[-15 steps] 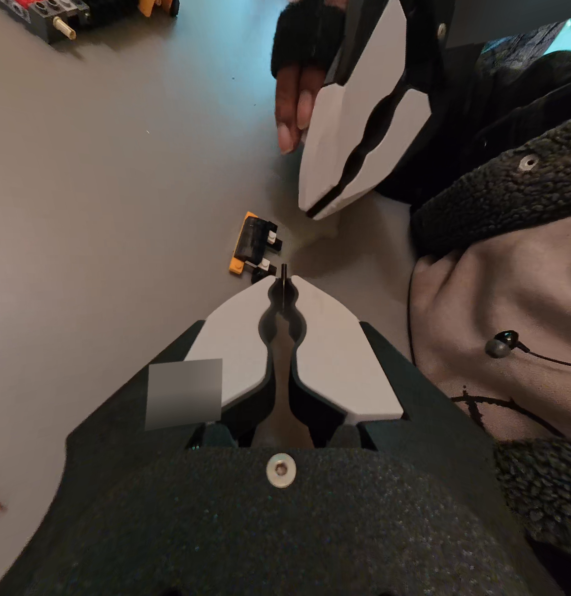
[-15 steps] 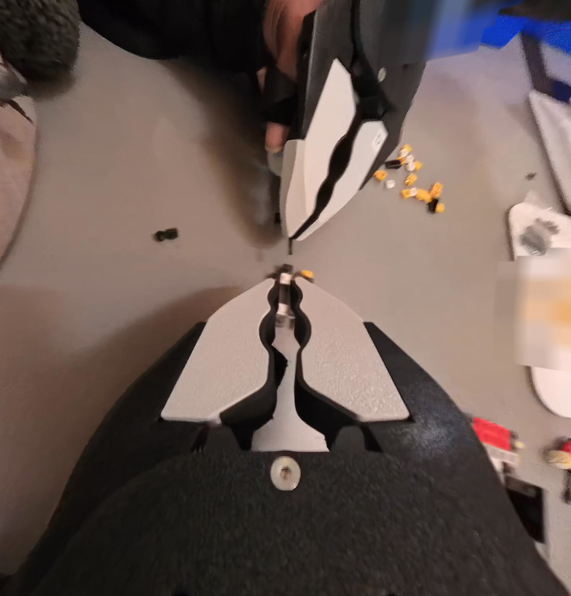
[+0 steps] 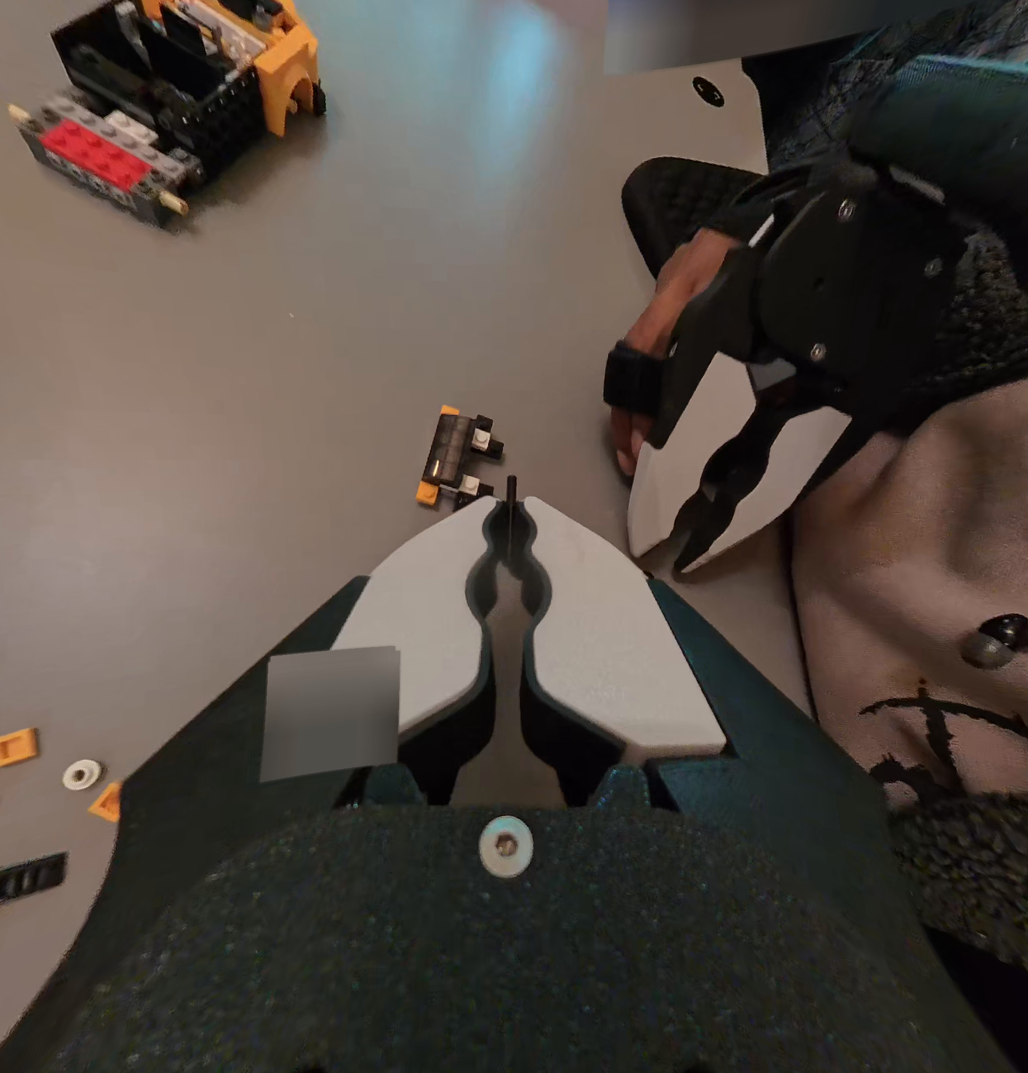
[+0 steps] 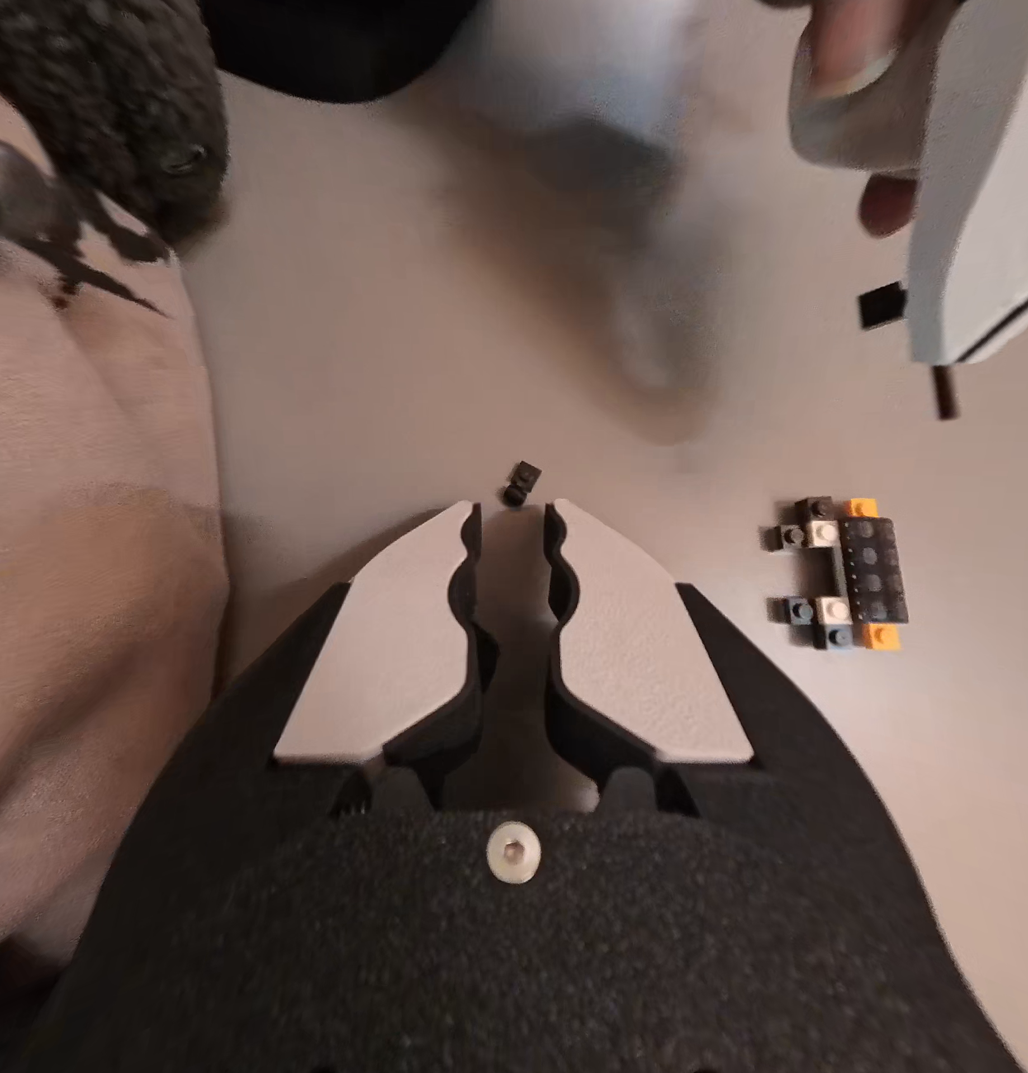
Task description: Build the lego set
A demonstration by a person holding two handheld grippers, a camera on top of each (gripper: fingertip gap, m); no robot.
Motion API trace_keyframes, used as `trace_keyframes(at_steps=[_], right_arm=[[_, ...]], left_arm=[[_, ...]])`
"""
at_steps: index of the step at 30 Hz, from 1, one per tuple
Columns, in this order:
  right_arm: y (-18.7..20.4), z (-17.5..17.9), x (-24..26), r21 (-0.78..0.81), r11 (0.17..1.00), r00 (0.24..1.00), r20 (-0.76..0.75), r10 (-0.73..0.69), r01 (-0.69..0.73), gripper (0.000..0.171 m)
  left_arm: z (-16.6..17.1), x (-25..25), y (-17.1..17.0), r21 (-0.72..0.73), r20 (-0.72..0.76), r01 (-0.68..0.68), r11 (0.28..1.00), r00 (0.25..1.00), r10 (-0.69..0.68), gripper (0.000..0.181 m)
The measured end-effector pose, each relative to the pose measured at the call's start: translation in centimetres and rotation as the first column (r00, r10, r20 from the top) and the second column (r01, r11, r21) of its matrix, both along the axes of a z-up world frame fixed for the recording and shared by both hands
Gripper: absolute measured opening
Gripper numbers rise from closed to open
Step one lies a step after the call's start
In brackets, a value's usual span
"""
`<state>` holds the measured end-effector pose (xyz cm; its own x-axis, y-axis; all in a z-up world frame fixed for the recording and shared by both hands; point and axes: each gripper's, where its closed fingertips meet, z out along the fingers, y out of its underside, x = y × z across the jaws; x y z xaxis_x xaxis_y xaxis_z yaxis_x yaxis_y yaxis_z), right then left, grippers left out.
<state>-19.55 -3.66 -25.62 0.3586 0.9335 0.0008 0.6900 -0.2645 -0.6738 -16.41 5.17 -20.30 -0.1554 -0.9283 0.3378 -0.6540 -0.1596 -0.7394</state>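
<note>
Black pin point(image 3: 510, 518) points forward from left claw point(image 3: 508, 511).

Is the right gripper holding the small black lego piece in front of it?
No, the right gripper is open, and the small black lego piece lies on the grey table beyond its tips.

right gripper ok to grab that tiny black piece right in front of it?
Probably yes. The right gripper is open and empty, and the small black piece lies loose on the table just beyond its fingers, roughly on their centreline, with nothing between them.
</note>
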Motion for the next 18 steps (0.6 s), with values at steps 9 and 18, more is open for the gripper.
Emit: trace_keyframes(at_steps=[9, 18], right_arm=[[4.3, 0.3, 1.9, 0.143, 0.986, 0.976, 0.212, 0.055, -0.086, 0.016], [1.7, 0.6, 0.7, -0.051, 0.990, 0.991, 0.026, -0.133, 0.134, 0.018]], left_arm=[[1.4, -0.2, -0.1, 0.050, 0.041, -0.013, 0.999, 0.999, 0.011, 0.002], [-0.3, -0.5, -0.6, -0.005, -0.016, 0.028, 1.000, 0.999, -0.028, 0.002]])
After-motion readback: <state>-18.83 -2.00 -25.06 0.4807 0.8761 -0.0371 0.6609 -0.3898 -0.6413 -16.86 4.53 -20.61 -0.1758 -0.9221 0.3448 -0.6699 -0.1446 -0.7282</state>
